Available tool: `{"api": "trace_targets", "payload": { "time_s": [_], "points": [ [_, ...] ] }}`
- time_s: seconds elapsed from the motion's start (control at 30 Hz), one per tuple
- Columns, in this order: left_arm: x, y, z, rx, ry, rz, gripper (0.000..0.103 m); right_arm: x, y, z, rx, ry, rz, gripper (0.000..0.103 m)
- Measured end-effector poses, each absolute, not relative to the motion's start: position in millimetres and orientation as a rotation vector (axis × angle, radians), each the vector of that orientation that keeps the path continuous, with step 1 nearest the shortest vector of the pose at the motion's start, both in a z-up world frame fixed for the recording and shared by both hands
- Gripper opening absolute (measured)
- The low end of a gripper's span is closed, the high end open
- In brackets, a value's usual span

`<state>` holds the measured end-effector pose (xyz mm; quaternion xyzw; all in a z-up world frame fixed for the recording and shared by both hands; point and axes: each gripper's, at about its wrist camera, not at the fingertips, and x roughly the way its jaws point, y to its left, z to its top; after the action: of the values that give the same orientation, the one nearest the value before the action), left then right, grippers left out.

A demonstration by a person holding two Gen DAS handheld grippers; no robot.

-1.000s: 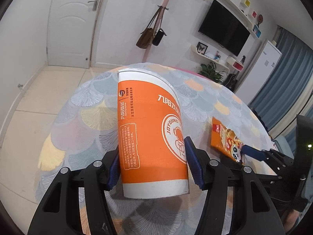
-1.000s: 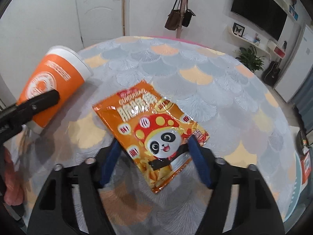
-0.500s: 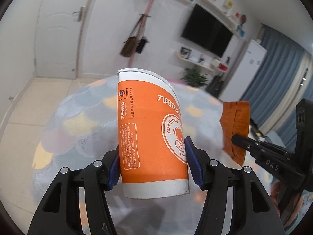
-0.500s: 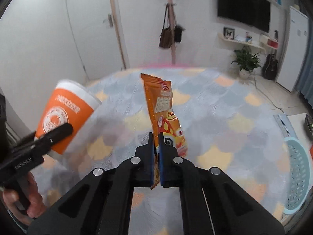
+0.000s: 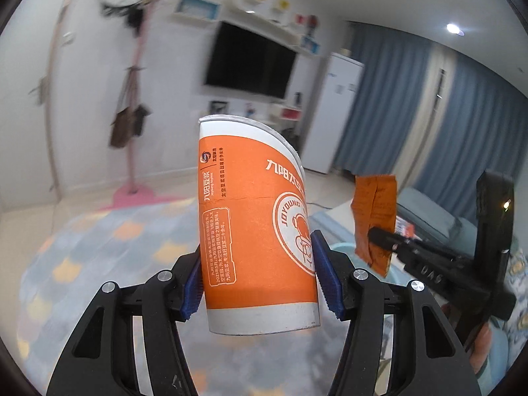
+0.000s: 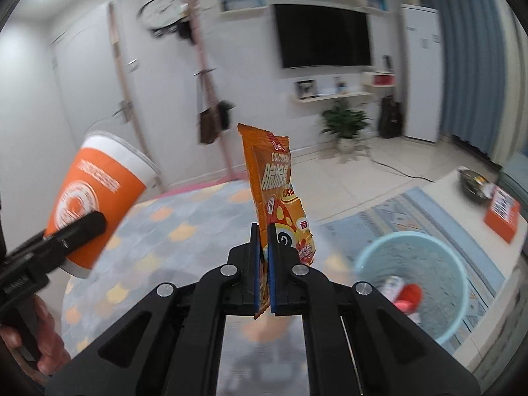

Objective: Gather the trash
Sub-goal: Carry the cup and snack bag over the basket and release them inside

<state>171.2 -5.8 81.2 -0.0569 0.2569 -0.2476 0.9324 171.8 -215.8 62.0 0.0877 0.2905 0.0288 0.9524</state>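
The left gripper [image 5: 259, 288] held the orange cup [image 5: 254, 231] in the air. Its blue pads [image 5: 325, 279] pressed on both sides of the cup near the white bottom band, and the cup stood almost upright between the fingers, with the open rim at the top. Below it lay the round table [image 5: 99, 250] with a cloth of grey and orange scales, blurred in this view.

The right gripper [image 6: 263, 264] had its fingers pressed together on the snack bag [image 6: 274, 191]. The bag was pinched at its lower edge and stood up thin and vertical above the pads, clear of the table. In the left wrist view the same bag hung just to the right of the cup, not touching it.

To the lower right of the right gripper, a light blue bin [image 6: 412, 283] stood on the floor beside the table. Something red and white lay inside it, too blurred to name. At the lower left edge of the right wrist view, a hand [image 6: 39, 346] gripped the handle of the left gripper.
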Motion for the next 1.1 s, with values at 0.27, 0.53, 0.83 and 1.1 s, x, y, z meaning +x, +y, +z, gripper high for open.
{"api": "trace_targets", "payload": {
  "time_s": [0.27, 0.53, 0.83, 1.1],
  "points": [
    [199, -101, 91, -0.085, 0.570, -0.647, 0.056, 176, -327, 46, 0.355, 0.620, -0.087, 0.002],
    [239, -188, 55, -0.051, 0.691, -0.735, 0.056, 201, -409, -23, 0.567, 0.751, -0.151, 0.003],
    [272, -254, -26, -0.009, 0.868, -0.742, 0.057, 208, -451, -97, 0.629, 0.888, -0.255, 0.003],
    [293, -268, -74, -0.007, 0.981, -0.744, 0.069, 208, -468, -128, 0.653, 0.959, -0.278, 0.008]
  ]
}}
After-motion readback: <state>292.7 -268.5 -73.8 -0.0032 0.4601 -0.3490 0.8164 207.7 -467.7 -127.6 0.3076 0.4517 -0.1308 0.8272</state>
